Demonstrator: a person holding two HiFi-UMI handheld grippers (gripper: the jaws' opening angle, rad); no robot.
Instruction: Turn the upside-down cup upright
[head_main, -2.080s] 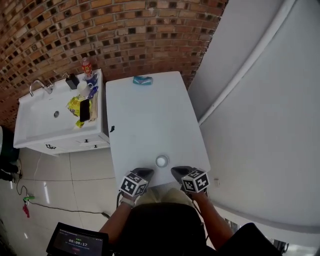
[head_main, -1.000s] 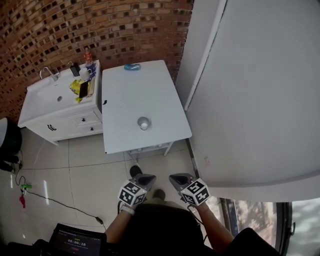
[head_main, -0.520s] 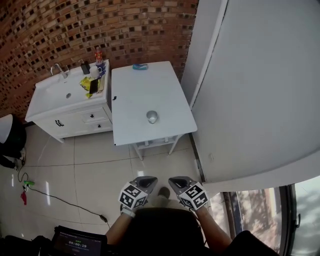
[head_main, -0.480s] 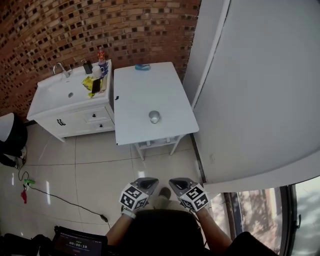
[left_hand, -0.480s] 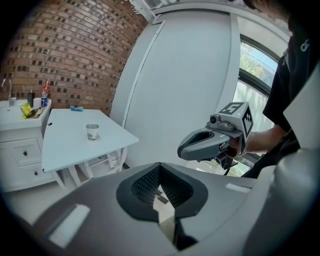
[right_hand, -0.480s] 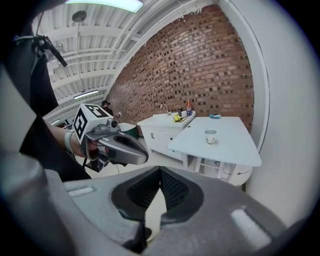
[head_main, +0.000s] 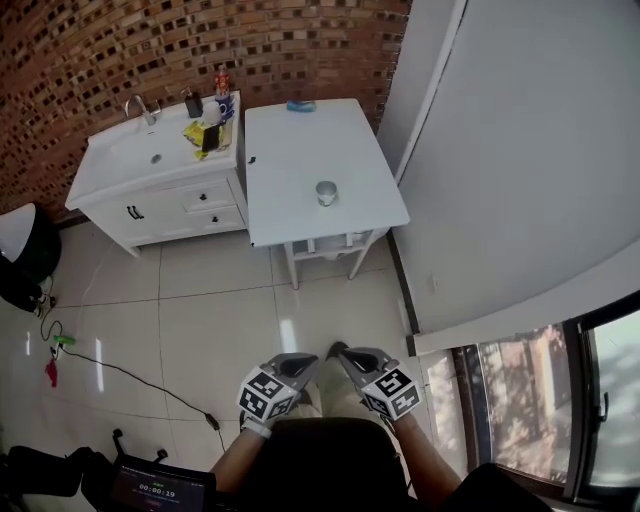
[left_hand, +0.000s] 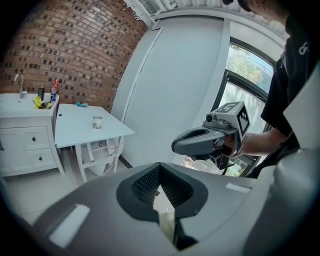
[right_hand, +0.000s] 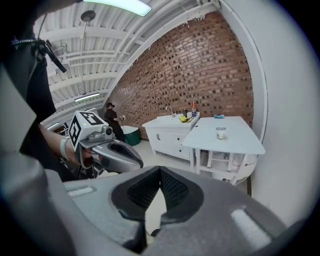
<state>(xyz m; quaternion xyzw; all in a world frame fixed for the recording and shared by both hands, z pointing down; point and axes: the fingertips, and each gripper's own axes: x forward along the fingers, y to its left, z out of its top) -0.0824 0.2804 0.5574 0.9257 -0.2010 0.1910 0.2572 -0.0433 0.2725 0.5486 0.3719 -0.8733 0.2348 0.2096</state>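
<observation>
- White bench (head_main: 300, 150) carries cup (head_main: 326, 192), near its front edge, alone there; small blue item at the far edge
- Cup is too small to read for sure; head view hints at a rim facing up, so it may already be upright
- Left hand-held gripper (head_main: 303, 363) and right hand-held gripper (head_main: 346, 353) are both clenched with nothing between the pads; held low over the floor, well apart from bench
- Sink cabinet (head_main: 150, 180) stands just beside bench on the left
- If cup is inverted: step close first; spread one gripper's jaws before reaching; pinch the side wall, not the rim; lift clear, roll the wrist, set the base flat; avoid nudging it toward the edge
</observation>
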